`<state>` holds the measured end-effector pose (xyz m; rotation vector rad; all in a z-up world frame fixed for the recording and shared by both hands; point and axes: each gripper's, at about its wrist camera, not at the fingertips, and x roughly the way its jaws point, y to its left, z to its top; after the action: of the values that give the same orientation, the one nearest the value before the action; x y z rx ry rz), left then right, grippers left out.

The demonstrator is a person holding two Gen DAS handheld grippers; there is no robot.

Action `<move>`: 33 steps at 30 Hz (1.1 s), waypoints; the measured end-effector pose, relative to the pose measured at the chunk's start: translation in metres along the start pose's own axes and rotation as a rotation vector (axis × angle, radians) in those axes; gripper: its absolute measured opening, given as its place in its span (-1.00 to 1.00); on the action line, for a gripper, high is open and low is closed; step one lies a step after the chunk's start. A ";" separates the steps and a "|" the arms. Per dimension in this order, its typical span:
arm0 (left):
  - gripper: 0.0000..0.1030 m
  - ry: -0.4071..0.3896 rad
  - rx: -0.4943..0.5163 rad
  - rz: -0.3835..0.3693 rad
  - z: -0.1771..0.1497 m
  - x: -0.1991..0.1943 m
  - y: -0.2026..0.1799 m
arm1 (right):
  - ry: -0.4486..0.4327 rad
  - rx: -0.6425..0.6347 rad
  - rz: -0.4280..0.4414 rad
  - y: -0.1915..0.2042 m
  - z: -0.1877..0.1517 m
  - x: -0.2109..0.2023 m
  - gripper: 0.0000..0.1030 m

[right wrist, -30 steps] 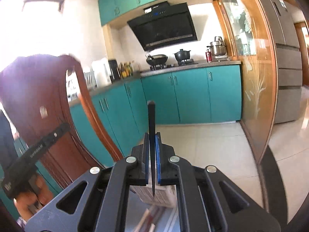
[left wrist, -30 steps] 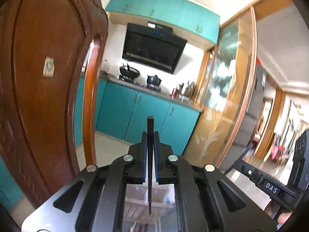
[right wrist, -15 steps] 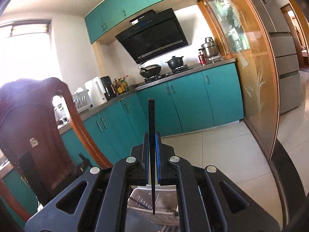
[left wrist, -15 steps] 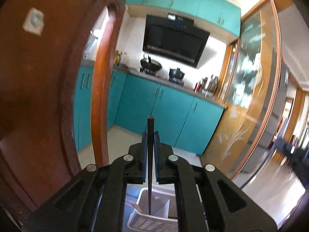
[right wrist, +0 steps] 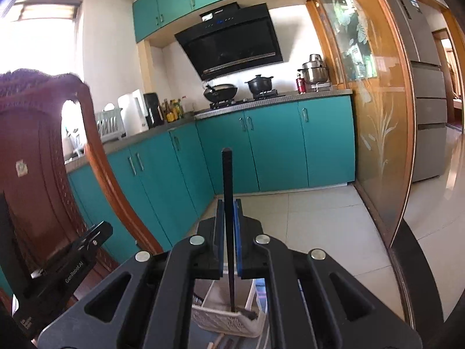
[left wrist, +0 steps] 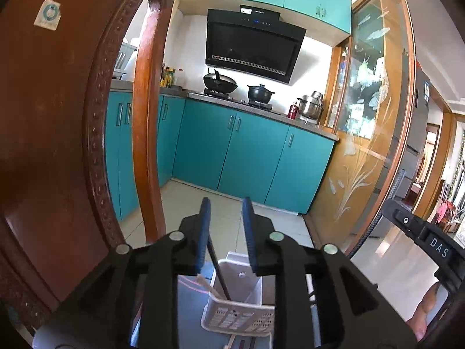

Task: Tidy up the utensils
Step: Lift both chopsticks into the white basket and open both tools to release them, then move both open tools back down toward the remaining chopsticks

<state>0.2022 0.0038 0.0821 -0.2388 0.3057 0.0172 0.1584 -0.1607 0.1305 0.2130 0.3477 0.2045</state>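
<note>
Left gripper (left wrist: pixel 223 232): jaws just opened, nothing clamped; its chopstick (left wrist: pixel 220 273), held upright a second ago, now leans loose in the basket (left wrist: pixel 232 318). One utensil delivered. Right gripper (right wrist: pixel 229 238): jaws clamped on a second chopstick (right wrist: pixel 228 203), tip lowered into the same basket (right wrist: pixel 223 320); release pending. Beyond: chair (left wrist: pixel 58 145), teal cabinets (left wrist: pixel 247 151).

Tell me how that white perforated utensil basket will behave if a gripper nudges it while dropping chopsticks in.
The white basket looks like thin perforated plastic, so probably light and apt to slide. It stands tall and narrow, with a black chopstick leaning inside, so a push near its rim might tip it. Its walls likely flex slightly.
</note>
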 end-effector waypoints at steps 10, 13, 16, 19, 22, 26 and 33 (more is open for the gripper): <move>-0.24 0.023 0.087 0.024 -0.039 -0.017 0.007 | -0.004 -0.087 0.059 0.005 -0.037 -0.048 -0.65; -0.20 0.036 0.114 0.046 -0.050 -0.022 0.010 | 0.039 -0.139 0.128 0.008 -0.072 -0.063 -0.63; -0.18 0.063 0.119 0.055 -0.058 -0.021 0.012 | 0.283 -0.155 0.186 0.013 -0.115 -0.037 -0.63; -0.17 0.088 0.129 0.065 -0.064 -0.017 0.012 | 0.587 -0.137 0.174 0.015 -0.167 0.006 -0.63; -0.12 0.109 0.134 0.066 -0.069 -0.014 0.011 | 0.818 -0.079 0.182 0.015 -0.213 0.035 -0.63; -0.07 0.130 0.136 0.059 -0.073 -0.011 0.008 | 0.935 -0.024 0.174 0.014 -0.241 0.049 -0.63; 0.02 0.208 0.178 0.058 -0.090 -0.003 0.004 | 0.908 0.012 0.159 0.015 -0.245 0.053 -0.79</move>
<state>0.1720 -0.0132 -0.0012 -0.0542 0.5183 0.0221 0.1174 -0.0922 -0.1078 0.1491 1.2361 0.4537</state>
